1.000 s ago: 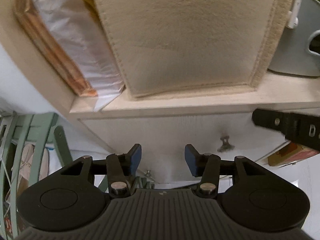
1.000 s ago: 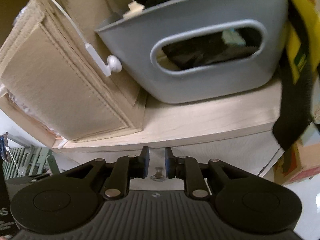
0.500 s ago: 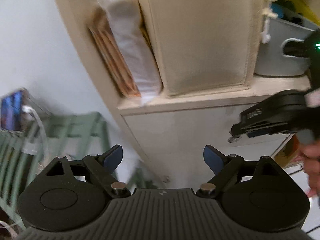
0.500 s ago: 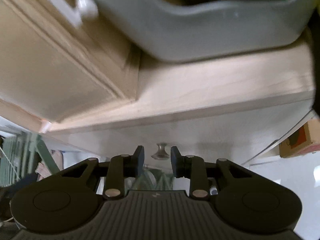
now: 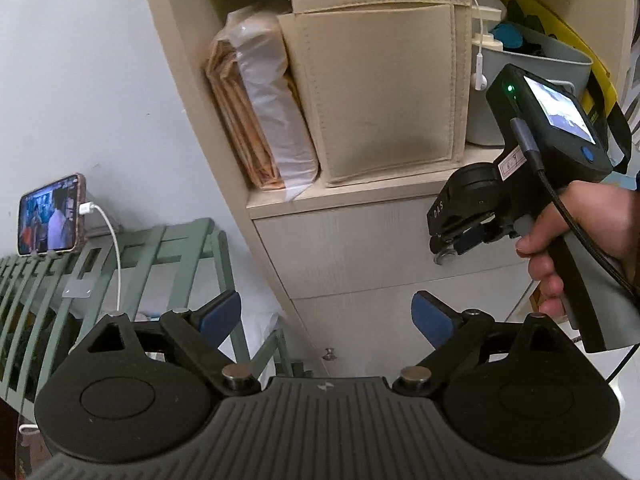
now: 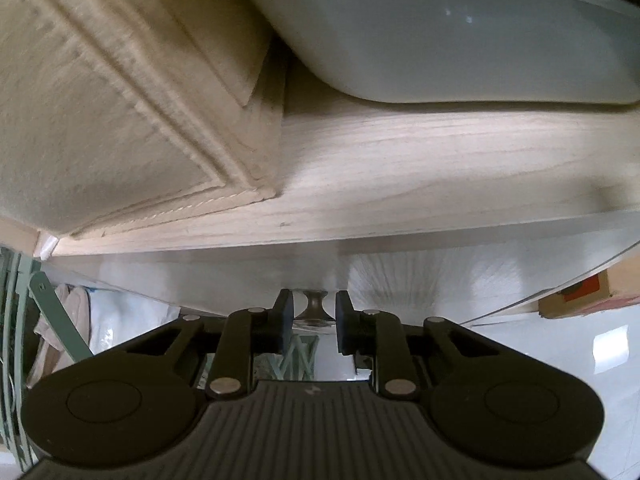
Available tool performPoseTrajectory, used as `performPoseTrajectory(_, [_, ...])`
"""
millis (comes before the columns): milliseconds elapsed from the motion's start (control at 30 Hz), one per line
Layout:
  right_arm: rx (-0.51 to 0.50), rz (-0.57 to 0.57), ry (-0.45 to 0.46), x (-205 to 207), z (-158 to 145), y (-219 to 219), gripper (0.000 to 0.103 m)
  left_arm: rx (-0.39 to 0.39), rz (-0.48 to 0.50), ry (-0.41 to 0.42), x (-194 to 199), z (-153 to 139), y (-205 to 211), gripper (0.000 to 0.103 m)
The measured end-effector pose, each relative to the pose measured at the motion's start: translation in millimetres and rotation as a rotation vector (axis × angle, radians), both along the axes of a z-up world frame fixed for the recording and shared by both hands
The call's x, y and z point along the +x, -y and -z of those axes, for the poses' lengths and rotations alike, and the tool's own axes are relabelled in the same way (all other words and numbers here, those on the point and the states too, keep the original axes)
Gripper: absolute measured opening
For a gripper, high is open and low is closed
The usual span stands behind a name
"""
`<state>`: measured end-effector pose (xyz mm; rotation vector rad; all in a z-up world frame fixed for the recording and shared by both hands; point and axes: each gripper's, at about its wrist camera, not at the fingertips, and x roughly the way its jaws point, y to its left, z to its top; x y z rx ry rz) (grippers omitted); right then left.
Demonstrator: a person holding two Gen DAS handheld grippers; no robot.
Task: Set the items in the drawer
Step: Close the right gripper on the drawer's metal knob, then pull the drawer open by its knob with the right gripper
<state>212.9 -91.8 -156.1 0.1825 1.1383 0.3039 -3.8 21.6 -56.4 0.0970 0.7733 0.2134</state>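
On the shelf (image 5: 360, 196) above the drawer (image 5: 360, 240), a cluttered grey bin (image 5: 532, 92); left tool (image 5: 326, 314) open, right tool (image 6: 312, 322) astride the knob (image 6: 314, 306).

The right tool (image 6: 313, 322) straddles the drawer knob (image 6: 316, 307); contact cannot be told. The grey bin (image 6: 460, 32) is cut off by the top edge.

drawer (image 5: 360, 240): white front, shut, just beneath the wooden shelf
knob (image 6: 314, 306): small, metal, on the drawer front, between two black fingers
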Motion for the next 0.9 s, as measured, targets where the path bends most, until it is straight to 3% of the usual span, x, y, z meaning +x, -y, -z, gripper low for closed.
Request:
performPoseTrajectory(267, [0.013,-0.011,-0.026,-21.3,-1.5,5.8,0.026,-0.015,-0.001,0.041,-11.5,-2.8,0.1,0.093])
performPoseTrajectory(533, [0.034,-0.012,-0.026,-71.1,-2.3,17.6,0.026,-0.018,-0.031,0.107,-21.3,-9.8,1.0,0.093])
performPoseTrajectory(700, [0.054,-0.022,-0.038,-92.9,-5.4,26.3,0.026,-0.027,-0.05,0.115,-21.8,-10.7,-4.4,0.093])
performPoseTrajectory(900, [0.069,-0.035,-0.056,-147.4,5.8,42.6,0.026,-0.031,-0.033,0.098,-20.6,-9.8,-7.1,0.093])
